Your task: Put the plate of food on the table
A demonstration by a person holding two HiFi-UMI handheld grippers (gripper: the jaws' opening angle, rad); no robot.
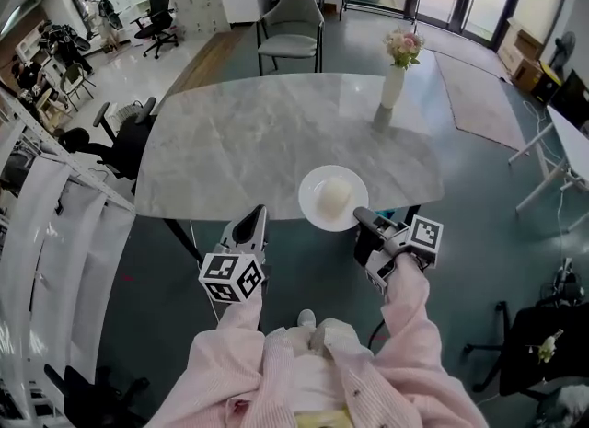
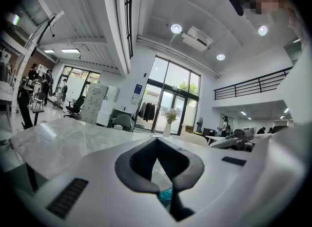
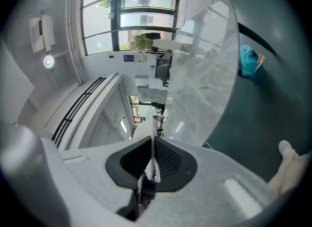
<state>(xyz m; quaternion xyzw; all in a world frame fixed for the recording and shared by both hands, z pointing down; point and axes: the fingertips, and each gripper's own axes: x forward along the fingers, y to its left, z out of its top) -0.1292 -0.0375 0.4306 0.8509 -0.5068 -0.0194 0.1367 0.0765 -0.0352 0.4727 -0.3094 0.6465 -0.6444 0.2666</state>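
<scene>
Right gripper (image 1: 366, 222) jaws nearly together, clamped on near rim of the white plate (image 1: 316, 217). Pale round food (image 1: 333, 194) on the plate. The plate is at the marble table (image 1: 230, 141) near edge, partly overhanging. Left gripper (image 1: 251, 224) jaws together, empty, just off the table edge, left of the plate.

Right gripper (image 3: 151, 167) has its jaws clamped on the thin rim of a white plate (image 3: 145, 127), which you see dead edge-on, so what's on it is anyone's guess. The whole picture is tipped sideways. A grey marble table (image 3: 204, 84) runs up the middle, dark teal floor (image 3: 258, 118) is on the right, with a teal bundle (image 3: 247, 61) lying on it and a white shoe (image 3: 285, 148) lower down. Big windows (image 3: 131, 16) up top.
</scene>
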